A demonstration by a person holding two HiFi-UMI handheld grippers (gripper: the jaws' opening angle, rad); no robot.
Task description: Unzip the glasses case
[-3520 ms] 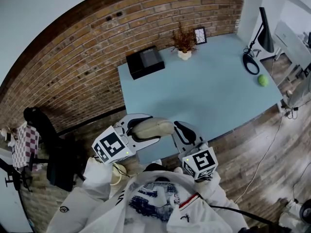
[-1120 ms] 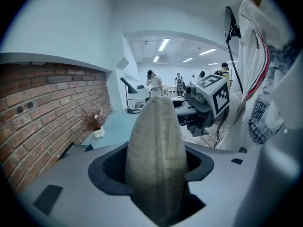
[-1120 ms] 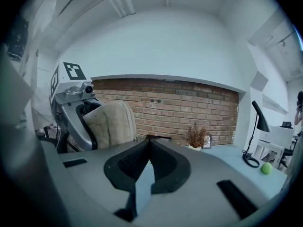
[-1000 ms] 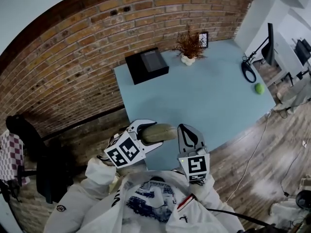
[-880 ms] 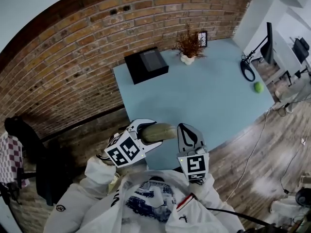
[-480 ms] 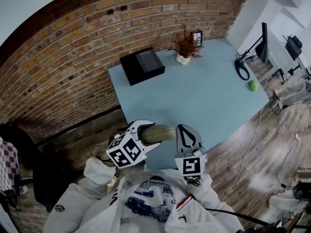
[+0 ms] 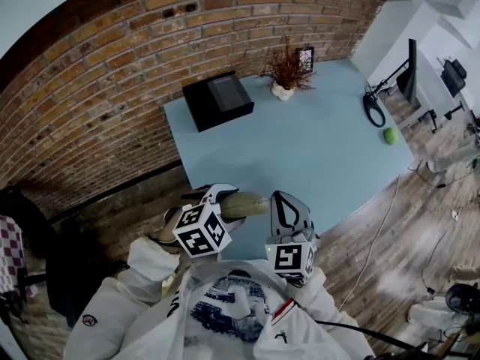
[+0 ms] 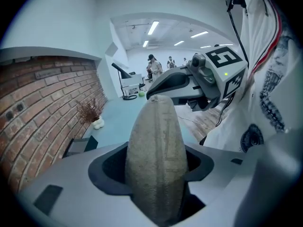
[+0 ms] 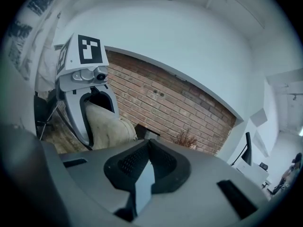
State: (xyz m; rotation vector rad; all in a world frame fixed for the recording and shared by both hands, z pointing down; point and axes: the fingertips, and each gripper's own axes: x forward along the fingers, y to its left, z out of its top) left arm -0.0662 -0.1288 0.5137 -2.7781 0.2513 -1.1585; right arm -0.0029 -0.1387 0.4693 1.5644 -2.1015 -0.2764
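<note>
Head view, left gripper (image 7: 215, 200) covering case (image 7: 247, 203) end

The left claw (image 7: 227, 203) is held low before the torso and angled downward. Its jaws are clamped on one end of the glasses case (image 7: 246, 203). The right claw (image 7: 280, 198) is held just beside it, nearer to level, with its jaws pressed together and nothing seen between them. Whether its tips touch the case's free end cannot be told. Both arms are kept bent close to the body, in white sleeves (image 7: 146, 265).
</note>
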